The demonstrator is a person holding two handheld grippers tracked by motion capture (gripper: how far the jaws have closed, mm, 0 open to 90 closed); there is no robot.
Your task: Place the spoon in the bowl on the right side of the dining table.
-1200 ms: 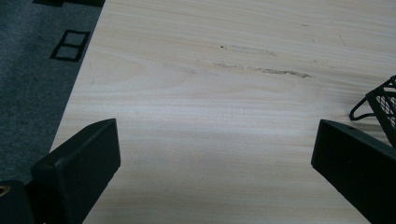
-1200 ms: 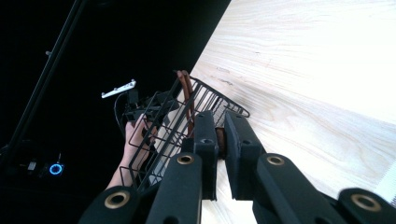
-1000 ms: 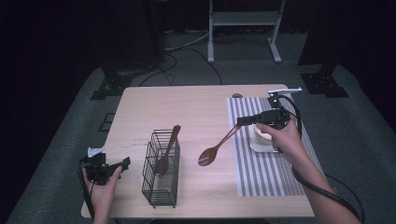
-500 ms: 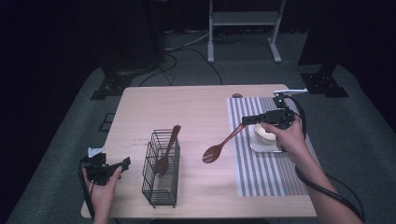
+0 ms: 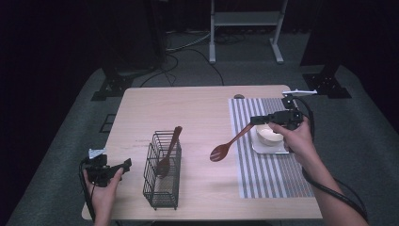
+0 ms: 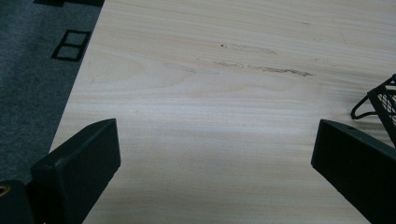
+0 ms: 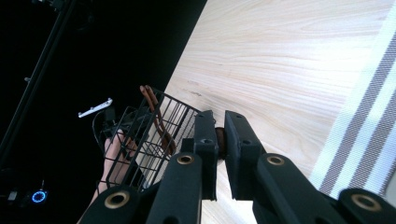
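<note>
My right gripper (image 5: 256,121) is shut on the handle of a brown wooden spoon (image 5: 229,142), which hangs tilted above the table with its bowl low and to the left, over the striped mat's left edge. In the right gripper view the spoon handle (image 7: 220,138) shows as a sliver between the closed jaws. A second wooden spoon (image 5: 169,150) stands in the black wire basket (image 5: 161,190) near the front of the table. My left gripper (image 5: 123,165) rests open at the front left corner, left of the basket, with only bare wood between its jaws.
A striped placemat (image 5: 277,183) covers the right of the table, with a white bowl (image 5: 268,135) on a small white plate (image 5: 267,149) beneath my right hand. The basket's corner (image 6: 380,100) appears at the right edge of the left gripper view. Dark floor and stands surround the table.
My right gripper has carried the spoon to the right, away from the basket and toward the mat. The left gripper has stayed put.
</note>
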